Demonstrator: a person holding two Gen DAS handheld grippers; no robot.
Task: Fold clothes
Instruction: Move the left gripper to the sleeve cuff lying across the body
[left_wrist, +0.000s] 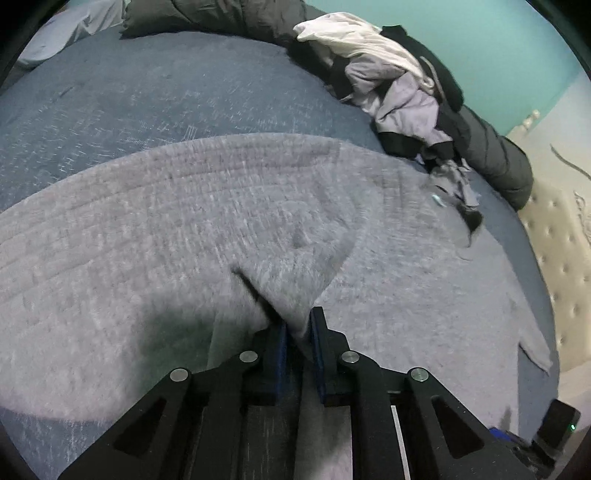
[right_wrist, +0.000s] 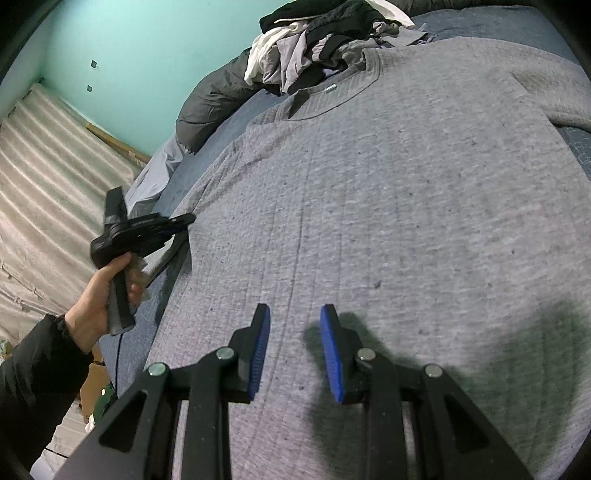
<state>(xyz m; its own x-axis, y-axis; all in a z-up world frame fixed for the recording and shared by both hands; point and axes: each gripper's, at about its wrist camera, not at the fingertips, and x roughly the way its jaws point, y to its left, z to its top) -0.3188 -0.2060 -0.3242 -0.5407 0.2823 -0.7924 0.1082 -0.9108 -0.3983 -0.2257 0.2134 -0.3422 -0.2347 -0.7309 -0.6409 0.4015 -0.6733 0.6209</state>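
A grey knit sweater (right_wrist: 388, 221) lies spread flat on the blue bed cover, its neckline toward the clothes pile. In the left wrist view the sweater (left_wrist: 184, 229) has a fold of fabric pulled up into my left gripper (left_wrist: 297, 325), which is shut on it. My left gripper also shows in the right wrist view (right_wrist: 184, 221) at the sweater's left edge, held by a hand. My right gripper (right_wrist: 295, 314) is open and empty, hovering just above the sweater's lower middle.
A pile of black, white and lilac clothes (left_wrist: 399, 85) lies at the far side of the bed, against a dark puffer jacket (left_wrist: 495, 155). The blue bed cover (left_wrist: 166, 92) shows beyond the sweater. A tufted headboard (left_wrist: 561, 258) and teal wall border the bed.
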